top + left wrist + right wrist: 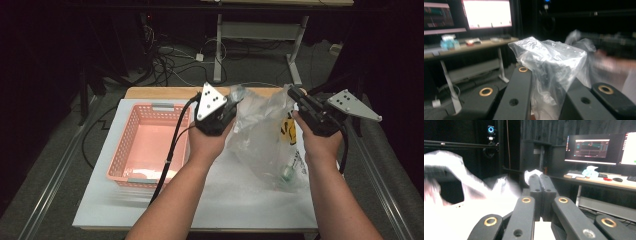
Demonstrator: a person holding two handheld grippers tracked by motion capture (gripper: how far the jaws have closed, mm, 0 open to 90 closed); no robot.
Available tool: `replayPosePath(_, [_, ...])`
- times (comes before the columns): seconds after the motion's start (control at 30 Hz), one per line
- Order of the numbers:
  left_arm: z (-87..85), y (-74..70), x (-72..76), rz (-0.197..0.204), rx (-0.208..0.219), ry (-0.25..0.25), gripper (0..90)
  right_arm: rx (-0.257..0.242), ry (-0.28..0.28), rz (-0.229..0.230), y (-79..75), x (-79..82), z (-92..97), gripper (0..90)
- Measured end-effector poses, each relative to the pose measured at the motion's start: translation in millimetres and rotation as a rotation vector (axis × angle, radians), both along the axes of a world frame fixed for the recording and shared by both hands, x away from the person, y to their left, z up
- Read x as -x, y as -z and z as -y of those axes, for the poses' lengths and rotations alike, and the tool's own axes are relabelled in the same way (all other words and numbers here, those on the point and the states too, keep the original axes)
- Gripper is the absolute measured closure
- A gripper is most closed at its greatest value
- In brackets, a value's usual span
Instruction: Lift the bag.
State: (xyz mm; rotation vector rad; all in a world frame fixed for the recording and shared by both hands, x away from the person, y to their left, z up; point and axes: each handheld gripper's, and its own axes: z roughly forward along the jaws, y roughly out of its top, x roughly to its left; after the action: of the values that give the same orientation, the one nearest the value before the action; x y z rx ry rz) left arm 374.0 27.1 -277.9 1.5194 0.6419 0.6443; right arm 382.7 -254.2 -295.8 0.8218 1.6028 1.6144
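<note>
Pink plastic, the basket (145, 145) sits at the left of the white table (240, 205). Just beside it, the left gripper (234, 100) is clamped on one top edge of the clear plastic bag (267, 135), held up above the table. The right gripper (294, 94) pinches the bag's opposite edge, jaws together.
</note>
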Motion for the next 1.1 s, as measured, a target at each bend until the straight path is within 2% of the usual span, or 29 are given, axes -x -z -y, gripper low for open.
replayPosePath(0.1, [1.1, -18.0, -4.0, 0.032, 0.021, -0.008, 88.3, 0.000, 0.012, 0.020, -13.1, -3.6, 1.6, 90.0])
replayPosePath(0.2, [-2.0, -32.9, -4.9, 0.062, 0.068, -0.012, 88.3, -0.019, 0.021, 0.056, -32.3, -3.2, 2.6, 90.0])
replayPosePath(0.27, [-2.7, -37.9, -5.6, 0.073, 0.069, -0.016, 88.3, -0.023, 0.024, 0.086, -44.7, -1.8, 2.9, 90.0])
replayPosePath(0.33, [-4.0, -36.0, -8.8, 0.056, 0.072, -0.022, 88.3, -0.033, 0.028, 0.098, -52.0, -1.7, 3.2, 90.0])
replayPosePath(0.4, [-5.9, -26.8, -12.5, 0.022, 0.056, -0.031, 88.1, -0.024, 0.032, 0.094, -51.6, -3.1, 3.1, 90.0])
replayPosePath(0.47, [-10.2, -11.6, -16.1, -0.016, 0.045, -0.034, 87.2, -0.006, 0.039, 0.073, -42.6, -7.1, 3.8, 90.0])
replayPosePath(0.5, [-12.3, -2.8, -16.4, -0.059, 0.038, -0.027, 77.7, 0.001, 0.041, 0.054, -35.8, -9.7, 4.4, 90.0])
replayPosePath(0.63, [-26.1, 36.5, -8.6, -0.127, -0.018, -0.066, 61.5, 0.048, 0.061, -0.023, -3.4, -20.1, 7.2, 90.0])
replayPosePath(0.67, [-28.9, 46.4, -4.6, -0.146, -0.032, -0.078, 57.1, 0.059, 0.068, -0.041, 4.0, -21.8, 8.1, 90.0])
replayPosePath(0.7, [-32.1, 55.3, -0.4, -0.157, -0.057, -0.082, 55.9, 0.059, 0.071, -0.061, 10.7, -22.7, 9.1, 90.0])
replayPosePath(0.77, [-38.6, 69.9, 9.3, -0.177, -0.080, -0.086, 53.3, 0.069, 0.077, -0.079, 21.5, -23.7, 13.0, 90.0])
replayPosePath(0.83, [-45.9, 80.8, 19.5, -0.202, -0.081, -0.080, 49.8, 0.064, 0.078, -0.100, 29.2, -22.9, 15.4, 90.0])
replayPosePath(0.97, [-59.1, 94.7, 43.3, -0.229, -0.103, -0.068, 44.6, 0.066, 0.064, -0.104, 35.1, -18.3, 18.9, 89.2])
replayPosePath(1.03, [-63.9, 100.5, 56.4, -0.229, -0.102, -0.050, 41.5, 0.071, 0.050, -0.097, 34.4, -14.4, 20.6, 84.6])
replayPosePath(1.1, [-66.3, 104.5, 65.4, -0.242, -0.132, -0.037, 36.1, 0.040, 0.014, -0.095, 31.9, -8.1, 22.5, 74.5])
